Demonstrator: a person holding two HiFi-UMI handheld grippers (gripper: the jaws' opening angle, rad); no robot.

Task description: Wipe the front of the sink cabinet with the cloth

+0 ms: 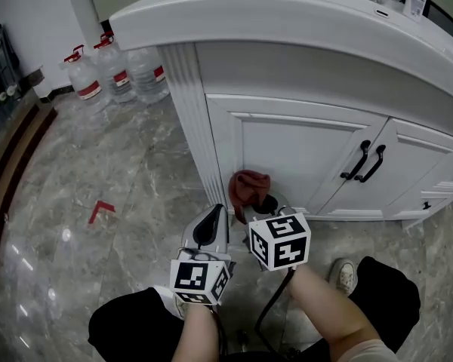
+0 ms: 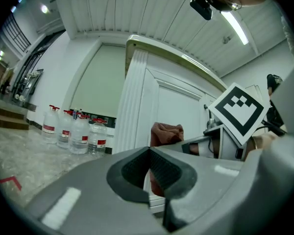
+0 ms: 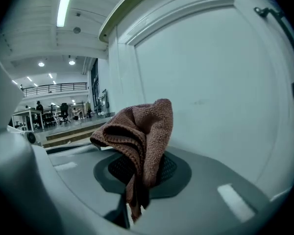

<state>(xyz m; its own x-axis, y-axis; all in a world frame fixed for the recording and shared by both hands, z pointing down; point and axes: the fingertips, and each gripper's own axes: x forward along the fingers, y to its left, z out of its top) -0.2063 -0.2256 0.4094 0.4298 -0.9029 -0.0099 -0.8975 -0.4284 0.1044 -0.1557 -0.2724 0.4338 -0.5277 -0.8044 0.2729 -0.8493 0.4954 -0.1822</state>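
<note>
A reddish-brown cloth (image 1: pixel 250 187) is pinched in my right gripper (image 1: pixel 261 206), bunched up against the low left part of the white cabinet door (image 1: pixel 302 153). In the right gripper view the cloth (image 3: pixel 139 138) stands folded between the shut jaws, next to the door panel (image 3: pixel 220 87). My left gripper (image 1: pixel 209 228) hangs just left of it with jaws together and nothing held; its view shows the cloth (image 2: pixel 165 132) and the fluted cabinet corner post (image 2: pixel 132 106) ahead.
Black door handles (image 1: pixel 365 162) sit at the doors' meeting edge. Several water bottles (image 1: pixel 113 70) stand on the marble floor at the back left. A red mark (image 1: pixel 100 211) lies on the floor. The person's shoe (image 1: pixel 345 274) is near the cabinet base. The countertop (image 1: pixel 287 13) overhangs above.
</note>
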